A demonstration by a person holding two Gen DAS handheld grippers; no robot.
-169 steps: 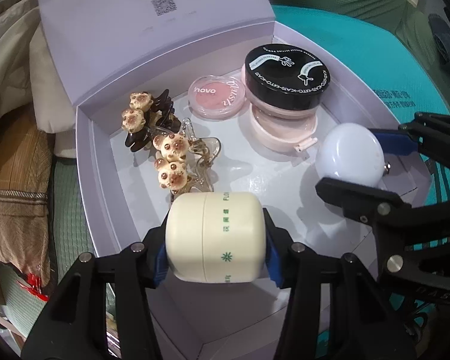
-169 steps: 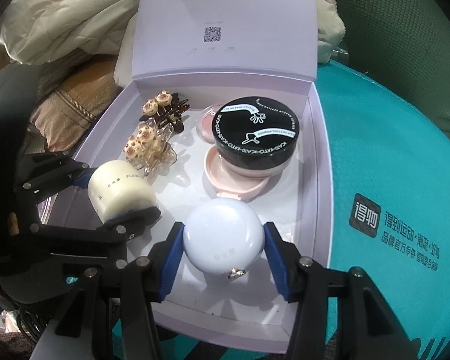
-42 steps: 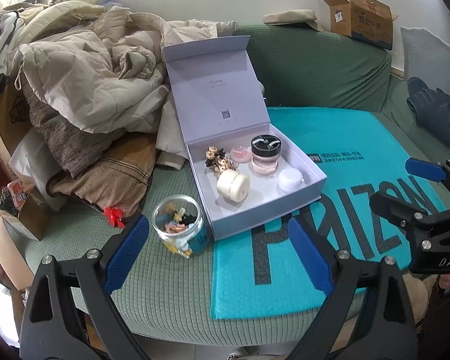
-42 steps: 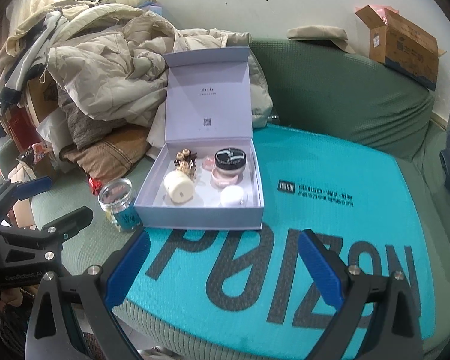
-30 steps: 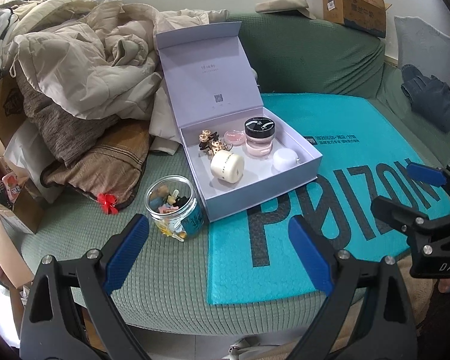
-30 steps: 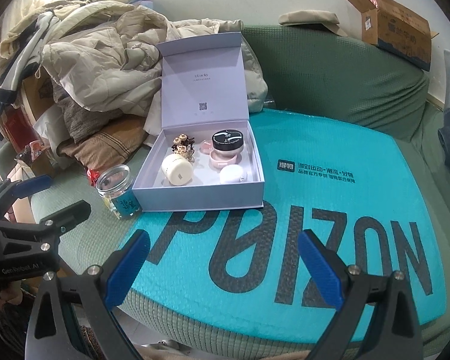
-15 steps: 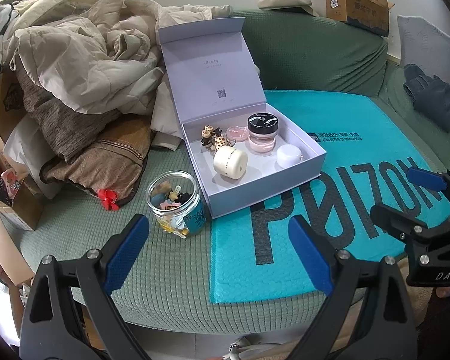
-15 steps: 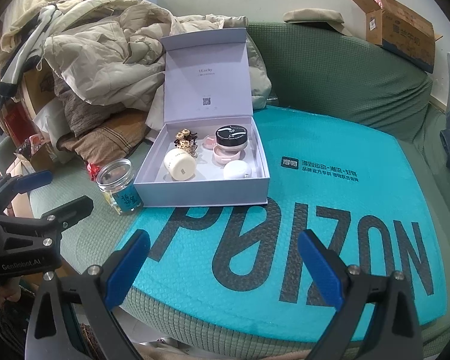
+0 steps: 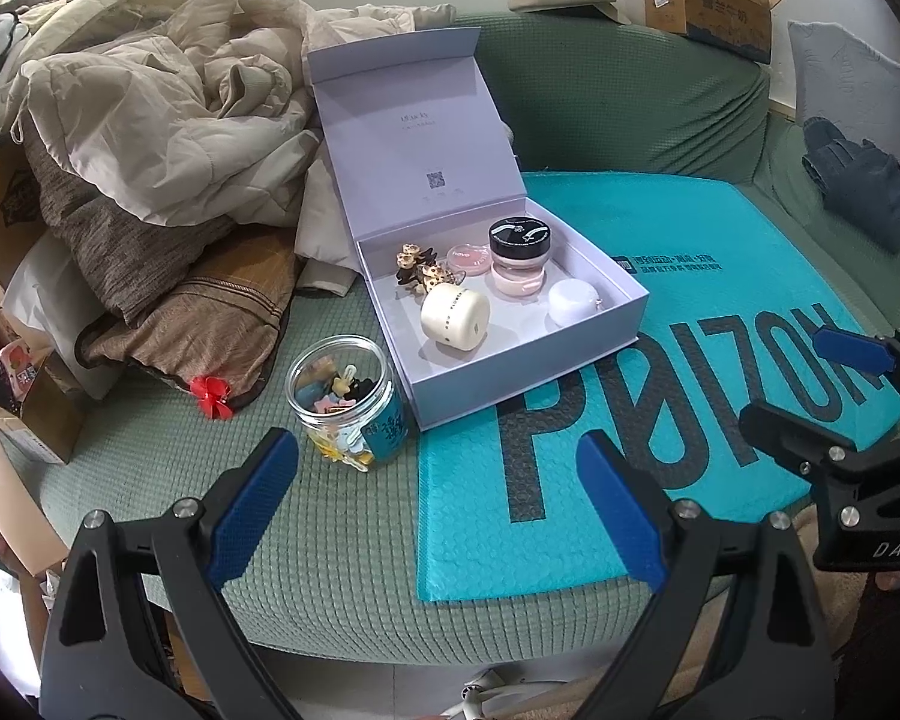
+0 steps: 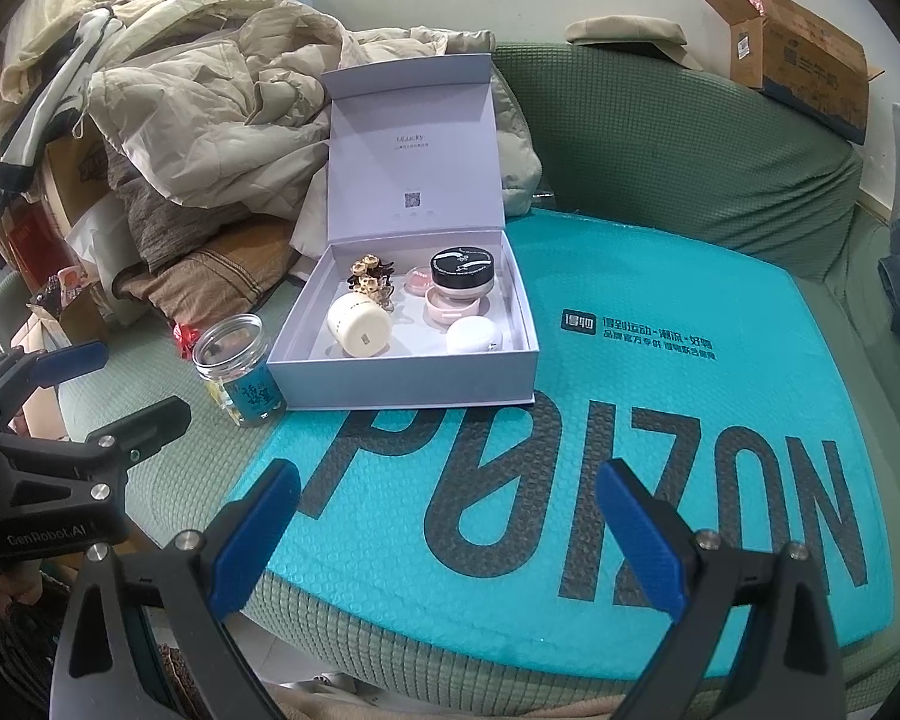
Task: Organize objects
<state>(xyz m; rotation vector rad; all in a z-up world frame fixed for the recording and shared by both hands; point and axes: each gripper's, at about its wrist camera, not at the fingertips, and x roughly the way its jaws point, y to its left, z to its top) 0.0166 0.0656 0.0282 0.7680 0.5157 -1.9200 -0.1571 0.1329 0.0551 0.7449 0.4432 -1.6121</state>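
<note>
Both grippers are now hanging well back from the sofa with nothing in them, where seconds ago each was clamped on a jar down inside the box; the cream jar and the white round pot are now lying in the box, released.

Going from big to small: the green sofa (image 9: pixel 600 90) is carrying a teal mailer (image 10: pixel 660 396) on its right half and a heap of coats (image 9: pixel 150 108) at far left. The lilac box (image 10: pixel 402 384) is sitting at the mailer's far left corner, lid standing open. Inside it the cream jar (image 9: pixel 455 317) is lying on its side at near left, the black-lidded jar (image 9: pixel 520 238) standing far right, the white round pot (image 9: pixel 572 301) near right, the hair clips (image 9: pixel 417 269) far left, the pink compact (image 9: pixel 469 256) between clips and black lid. Just left of the box, outside it, the glass jar (image 9: pixel 347 399) of trinkets is standing on the cushion.

The left gripper (image 9: pixel 438 504) is spread wide, and the right gripper (image 10: pixel 450 534) is too.

As I judge it, the glass jar is the one thing left out. The left gripper is nearest; it should be coming in level, closing on the glass below the rim and keeping it upright, since the mouth looks uncovered. Free floor in the box looks scarce.
</note>
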